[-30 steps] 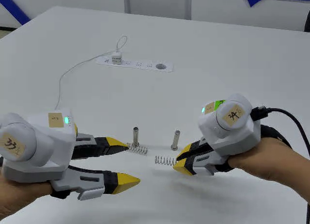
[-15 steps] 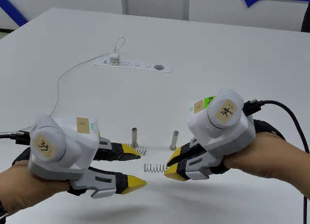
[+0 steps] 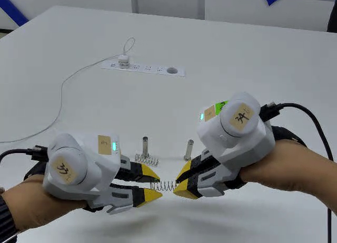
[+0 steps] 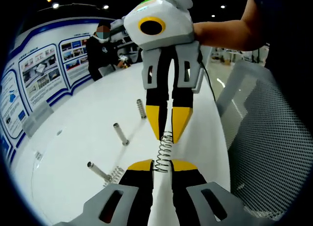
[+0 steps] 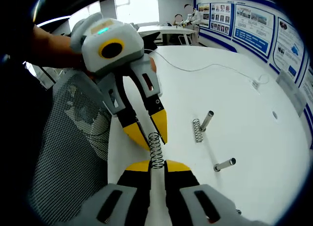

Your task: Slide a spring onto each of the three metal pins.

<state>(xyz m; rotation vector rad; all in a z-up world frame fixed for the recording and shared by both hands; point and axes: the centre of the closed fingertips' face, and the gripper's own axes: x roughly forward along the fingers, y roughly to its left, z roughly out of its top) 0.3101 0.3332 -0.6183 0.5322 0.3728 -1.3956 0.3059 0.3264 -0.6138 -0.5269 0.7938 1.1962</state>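
Jaws of the right gripper (image 3: 180, 181) are clenched on one end of a coil spring (image 3: 164, 186). The left gripper (image 3: 154, 184) has its jaws drawn in tight on the other end, so the spring spans straight between the two pairs of yellow tips. Beyond it on the white table (image 3: 237, 59), the near-left metal pin (image 3: 146, 147) and the near-right metal pin (image 3: 189, 150) stand upright and apart. A second spring (image 3: 147, 160) lies flat at the foot of the near-left metal pin. A power strip (image 3: 142, 68) lies well behind.
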